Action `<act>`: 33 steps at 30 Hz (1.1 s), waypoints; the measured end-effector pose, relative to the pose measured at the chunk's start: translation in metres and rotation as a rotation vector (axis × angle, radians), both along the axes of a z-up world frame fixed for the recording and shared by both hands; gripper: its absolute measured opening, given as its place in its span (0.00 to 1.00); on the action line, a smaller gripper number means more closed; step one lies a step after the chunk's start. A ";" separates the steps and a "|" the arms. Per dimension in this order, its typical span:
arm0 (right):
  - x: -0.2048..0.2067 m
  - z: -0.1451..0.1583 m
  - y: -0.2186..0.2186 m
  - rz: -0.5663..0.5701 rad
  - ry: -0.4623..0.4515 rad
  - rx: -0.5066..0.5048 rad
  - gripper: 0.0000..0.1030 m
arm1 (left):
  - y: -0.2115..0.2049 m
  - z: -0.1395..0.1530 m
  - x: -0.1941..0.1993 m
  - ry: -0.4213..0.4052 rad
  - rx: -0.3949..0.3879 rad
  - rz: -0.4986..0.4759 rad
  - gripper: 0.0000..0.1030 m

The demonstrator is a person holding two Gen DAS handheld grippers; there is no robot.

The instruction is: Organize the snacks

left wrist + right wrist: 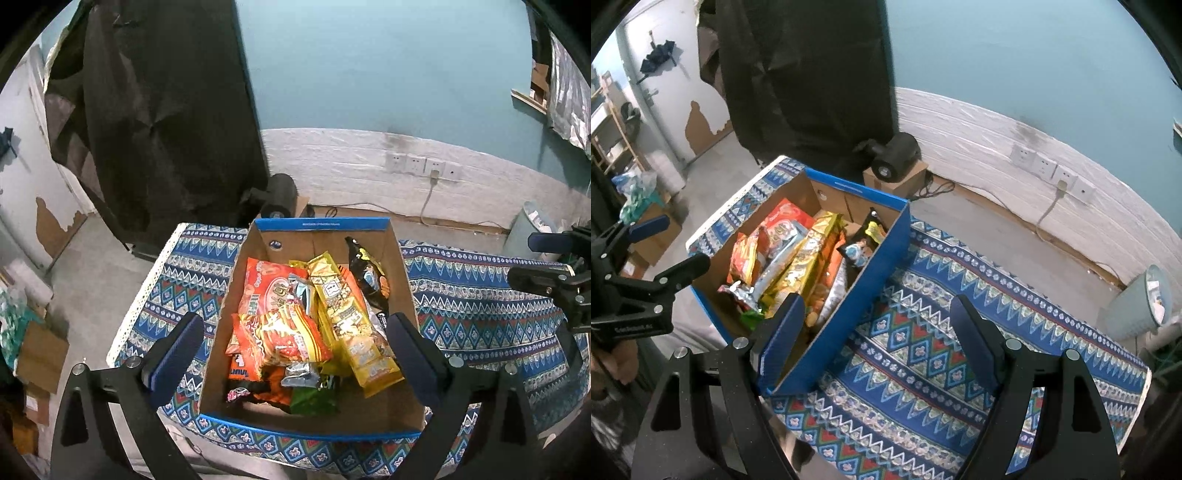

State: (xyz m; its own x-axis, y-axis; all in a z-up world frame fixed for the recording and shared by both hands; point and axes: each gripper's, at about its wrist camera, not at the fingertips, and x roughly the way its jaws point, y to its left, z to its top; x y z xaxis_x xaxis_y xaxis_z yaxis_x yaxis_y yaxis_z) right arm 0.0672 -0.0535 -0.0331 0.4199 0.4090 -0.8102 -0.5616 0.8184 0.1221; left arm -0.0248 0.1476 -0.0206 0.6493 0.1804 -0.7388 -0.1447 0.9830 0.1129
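Note:
A blue-rimmed cardboard box sits on a table with a patterned blue cloth. It holds several snack packs: an orange-red noodle pack, a long yellow pack, a black pack. My left gripper is open and empty above the box's near half. My right gripper is open and empty over the box's right wall and the cloth. The box and its snacks, such as the yellow pack, show in the right wrist view. The left gripper appears at that view's left edge.
A black cylindrical device on a small carton stands behind the table. A dark cloth hangs at the back left. A pale bin stands on the floor at the right. Wall sockets with a cable sit on the white brick wall.

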 end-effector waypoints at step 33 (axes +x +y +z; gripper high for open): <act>0.003 -0.002 -0.002 -0.004 0.005 -0.004 0.79 | 0.001 -0.004 0.004 0.027 -0.009 0.022 0.99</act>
